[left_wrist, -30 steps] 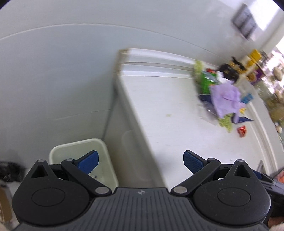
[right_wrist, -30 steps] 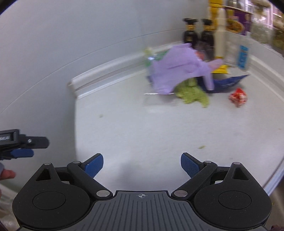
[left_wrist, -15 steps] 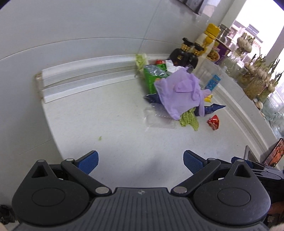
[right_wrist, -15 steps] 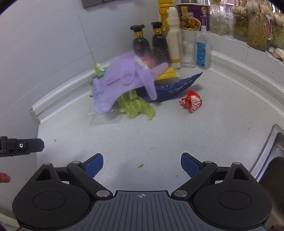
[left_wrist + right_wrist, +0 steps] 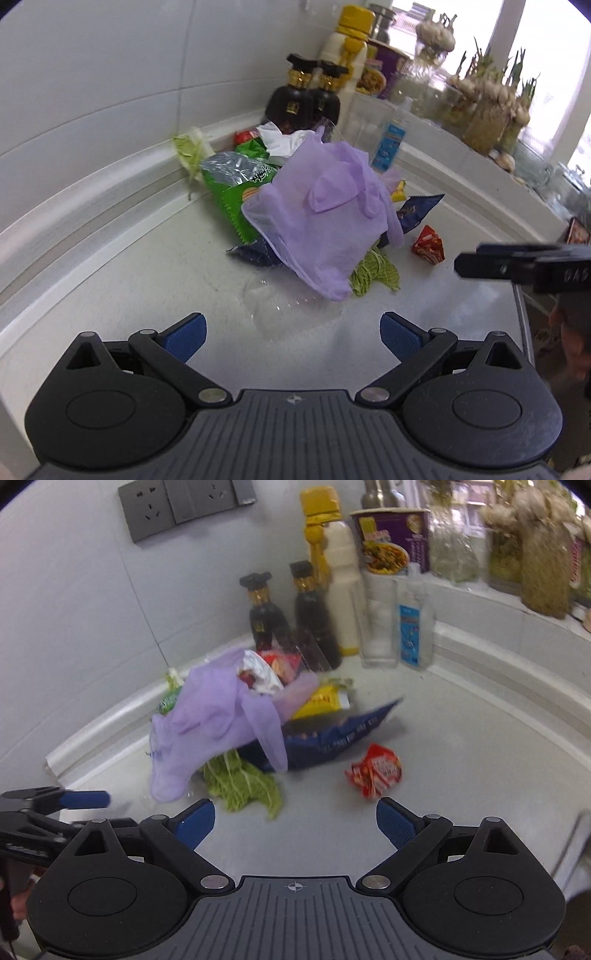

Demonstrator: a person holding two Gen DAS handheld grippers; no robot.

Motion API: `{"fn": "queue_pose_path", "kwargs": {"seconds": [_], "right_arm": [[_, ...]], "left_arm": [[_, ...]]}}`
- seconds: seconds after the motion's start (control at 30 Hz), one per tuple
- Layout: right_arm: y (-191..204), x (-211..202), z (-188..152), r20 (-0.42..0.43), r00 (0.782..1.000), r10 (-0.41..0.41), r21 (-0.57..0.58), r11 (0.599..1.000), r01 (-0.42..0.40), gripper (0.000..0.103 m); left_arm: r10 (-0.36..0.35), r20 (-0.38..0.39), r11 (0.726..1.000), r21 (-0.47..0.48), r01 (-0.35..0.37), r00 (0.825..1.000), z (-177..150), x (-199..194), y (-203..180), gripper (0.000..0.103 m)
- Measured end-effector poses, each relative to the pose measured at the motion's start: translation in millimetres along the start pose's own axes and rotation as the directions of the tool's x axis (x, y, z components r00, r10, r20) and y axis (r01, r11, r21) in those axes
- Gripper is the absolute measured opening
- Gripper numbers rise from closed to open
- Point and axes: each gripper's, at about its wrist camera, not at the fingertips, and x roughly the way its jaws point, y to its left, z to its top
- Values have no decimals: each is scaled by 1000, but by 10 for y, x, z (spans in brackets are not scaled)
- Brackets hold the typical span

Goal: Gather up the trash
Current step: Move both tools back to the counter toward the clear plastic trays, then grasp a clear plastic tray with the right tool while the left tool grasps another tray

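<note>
A heap of trash lies in the counter corner. On top is a purple disposable glove [image 5: 325, 218] [image 5: 218, 727]. Under it are a green snack bag [image 5: 236, 181], a dark blue wrapper [image 5: 332, 734] [image 5: 417, 212], green cabbage leaves [image 5: 240, 779] [image 5: 373, 277], a yellow packet [image 5: 321, 701] and white tissue [image 5: 280, 140]. A small red wrapper [image 5: 375, 771] [image 5: 428, 245] lies apart on the right. Clear plastic film [image 5: 280, 306] sits in front of the heap. My left gripper [image 5: 293, 332] is open just short of the film. My right gripper [image 5: 295, 821] is open, short of the leaves and red wrapper.
Two dark pump bottles [image 5: 288, 616], a white bottle with a yellow cap [image 5: 340, 590], a clear bottle [image 5: 415, 627] and a noodle cup [image 5: 391, 542] stand against the wall behind the heap. Jars of garlic [image 5: 484, 110] line the sill. A sink edge [image 5: 569, 845] is at right.
Both grippers swung from the counter's left end and the bin towards the corner and moved closer to the trash heap. Both stayed open.
</note>
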Motion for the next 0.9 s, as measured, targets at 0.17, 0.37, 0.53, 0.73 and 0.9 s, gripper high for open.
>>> {"fn": "queue_pose_path", "kwargs": {"seconds": [0.17,0.37,0.53,0.73,0.9], "right_arm": [[-22,142,364,47,998,46,-81,996,-42,96],[-194,534,832,90,995,34,-38,999,-31,96],[-268,966,1020,59,998,23,-30,999,-21,94],[-280,1310,1043,26,999,31,-32,999,-30,86],[-275,1452,1058,22,999,37,-28,999,-36,61]], "left_arm": [[-70,-23,997,43,71,997,89,157,159,100],[-115,-29,987,113,117,993,109,263,189,91],[-124,-32,975,180,127,992,98,268,129,76],[-77,-35,960,268,83,996,72,266,21,65],[-57,-40,956,287,66,998,61,255,-38,56]]}}
